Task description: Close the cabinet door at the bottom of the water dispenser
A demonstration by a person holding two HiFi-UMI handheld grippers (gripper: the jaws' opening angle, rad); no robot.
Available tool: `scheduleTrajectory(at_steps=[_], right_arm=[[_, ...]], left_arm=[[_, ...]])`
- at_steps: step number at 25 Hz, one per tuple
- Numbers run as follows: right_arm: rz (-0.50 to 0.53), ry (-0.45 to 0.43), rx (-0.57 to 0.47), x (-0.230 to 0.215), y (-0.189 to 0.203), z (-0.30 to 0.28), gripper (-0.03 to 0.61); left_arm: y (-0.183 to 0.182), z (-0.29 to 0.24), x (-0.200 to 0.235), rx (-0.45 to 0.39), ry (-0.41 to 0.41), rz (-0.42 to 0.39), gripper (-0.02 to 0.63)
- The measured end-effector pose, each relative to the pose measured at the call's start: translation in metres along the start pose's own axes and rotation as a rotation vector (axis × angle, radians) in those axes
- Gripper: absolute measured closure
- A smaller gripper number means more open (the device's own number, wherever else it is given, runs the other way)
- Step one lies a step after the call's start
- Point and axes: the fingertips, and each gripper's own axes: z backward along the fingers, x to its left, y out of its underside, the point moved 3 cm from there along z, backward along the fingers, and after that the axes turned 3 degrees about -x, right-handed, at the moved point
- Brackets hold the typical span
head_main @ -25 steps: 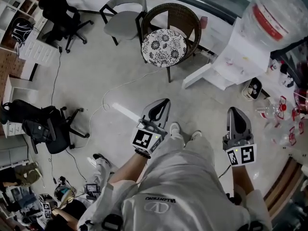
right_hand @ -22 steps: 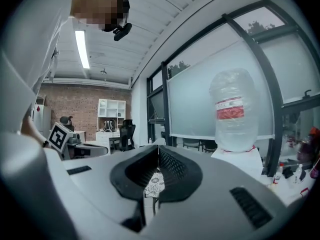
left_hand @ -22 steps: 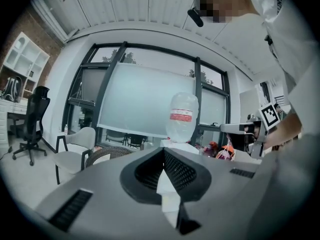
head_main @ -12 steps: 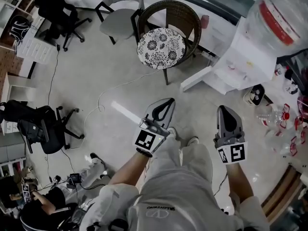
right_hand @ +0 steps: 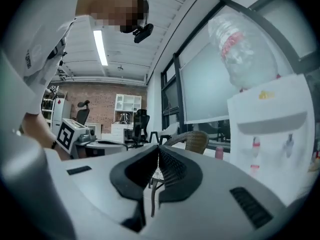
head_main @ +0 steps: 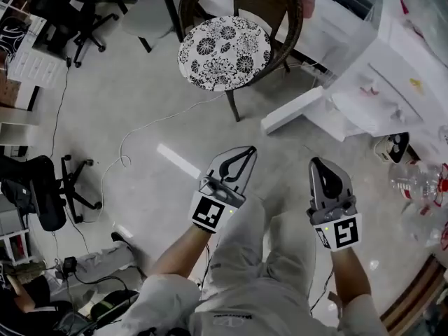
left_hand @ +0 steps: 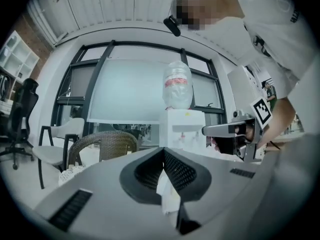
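Observation:
The white water dispenser [head_main: 392, 68] stands at the upper right of the head view. Its bottom cabinet door [head_main: 294, 110] swings out to the left, open. Both grippers are held out in front of the person's knees, short of the door and touching nothing. My left gripper [head_main: 246, 152] is shut and empty. My right gripper [head_main: 316, 165] is also shut and empty, pointing toward the dispenser. In the left gripper view the dispenser [left_hand: 184, 128] with its bottle [left_hand: 177, 86] lies straight ahead beyond the closed jaws of the left gripper [left_hand: 163, 151]. In the right gripper view the dispenser [right_hand: 272, 129] fills the right side.
A wicker chair [head_main: 231, 40] with a patterned cushion stands left of the open door. A cable [head_main: 140, 131] trails over the floor. Office chairs [head_main: 42, 194] stand far left. Plastic bottles [head_main: 420, 180] and a small fan [head_main: 395, 145] sit right of the dispenser.
Both grippers have dropped well down and the head has lowered with them; the floor, chair and dispenser look nearer. The jaws stayed shut.

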Motion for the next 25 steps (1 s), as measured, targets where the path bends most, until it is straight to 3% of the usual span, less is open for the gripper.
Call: scheduleTrajectory(at_steps=[6, 11, 16, 20, 25], right_arm=[[-0.006, -0.013, -0.026, -0.023, 0.138, -0.035, 0.561], [0.002, -0.066, -0.027, -0.026, 0.224, -0.056, 0.561], [-0.002, -0.116, -0.009, -0.027, 0.285, -0.069, 0.561], [0.019, -0.151, -0.009, -0.024, 0.320, -0.082, 0.561], [0.002, -0.160, -0.003, -0.027, 0.354, -0.089, 0.561]], left_arm=[[0.129, -0.030, 0.023, -0.017, 0.034, -0.024, 0.609], [0.212, -0.041, 0.037, -0.008, 0.059, -0.055, 0.609], [0.271, -0.053, 0.043, -0.004, 0.096, -0.078, 0.598], [0.306, -0.064, 0.052, -0.017, 0.086, -0.043, 0.557], [0.336, -0.072, 0.054, -0.002, 0.111, -0.057, 0.474]])
